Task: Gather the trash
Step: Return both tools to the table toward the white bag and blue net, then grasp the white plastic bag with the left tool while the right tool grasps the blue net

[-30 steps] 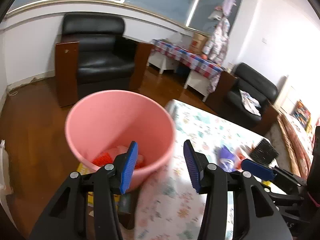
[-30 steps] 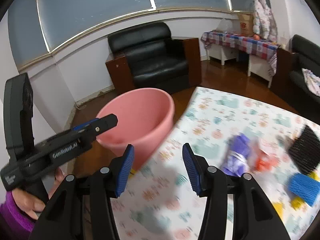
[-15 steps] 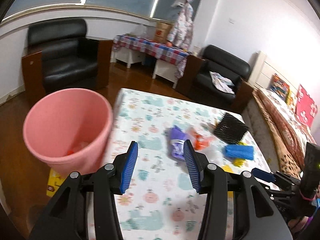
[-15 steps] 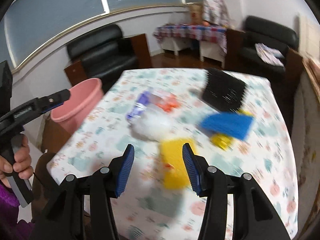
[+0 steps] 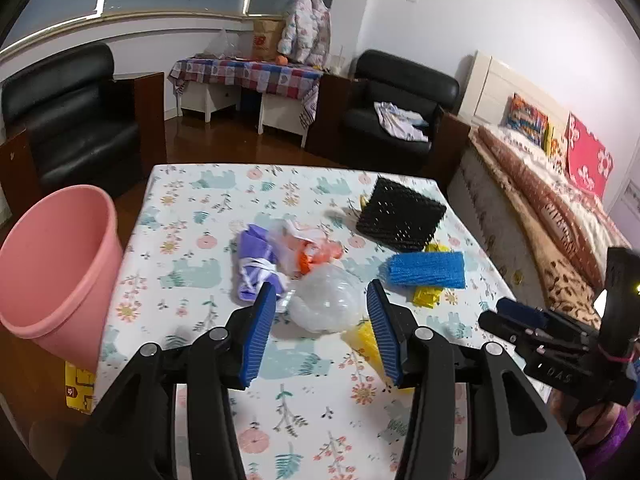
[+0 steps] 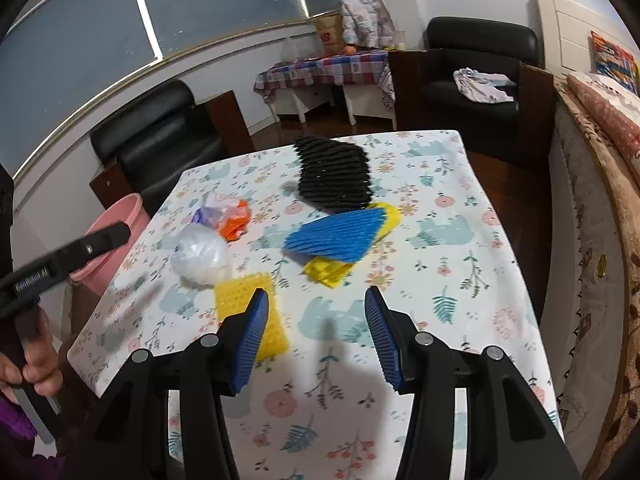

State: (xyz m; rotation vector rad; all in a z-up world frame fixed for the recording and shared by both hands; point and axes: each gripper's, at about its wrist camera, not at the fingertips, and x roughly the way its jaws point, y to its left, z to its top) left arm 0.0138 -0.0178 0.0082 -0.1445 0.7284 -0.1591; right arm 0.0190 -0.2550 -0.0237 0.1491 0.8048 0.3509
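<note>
Trash lies on the floral tablecloth (image 5: 208,264): a clear crumpled plastic bag (image 5: 326,300) (image 6: 200,256), a purple wrapper (image 5: 256,268), an orange-and-white bag (image 5: 312,248) (image 6: 234,220), a blue foam net (image 5: 426,270) (image 6: 340,236), a black foam net (image 5: 400,214) (image 6: 334,176), a yellow foam net (image 6: 248,312) and a yellow wrapper (image 6: 326,270). A pink bin (image 5: 52,276) (image 6: 114,240) stands off the table's left edge. My left gripper (image 5: 322,330) is open, just before the clear bag. My right gripper (image 6: 316,336) is open and empty above the cloth, right of the yellow net.
Black armchairs (image 5: 72,116) (image 5: 396,108) stand beyond the table. A checked-cloth side table (image 5: 248,76) is at the back wall. A bed with a patterned blanket (image 5: 552,208) runs along the right. A yellow box (image 5: 80,390) lies below the bin.
Both grippers have swung right from the pink bin to face the trash on the table. The left one now sits close to the clear bag. Both stay open.
</note>
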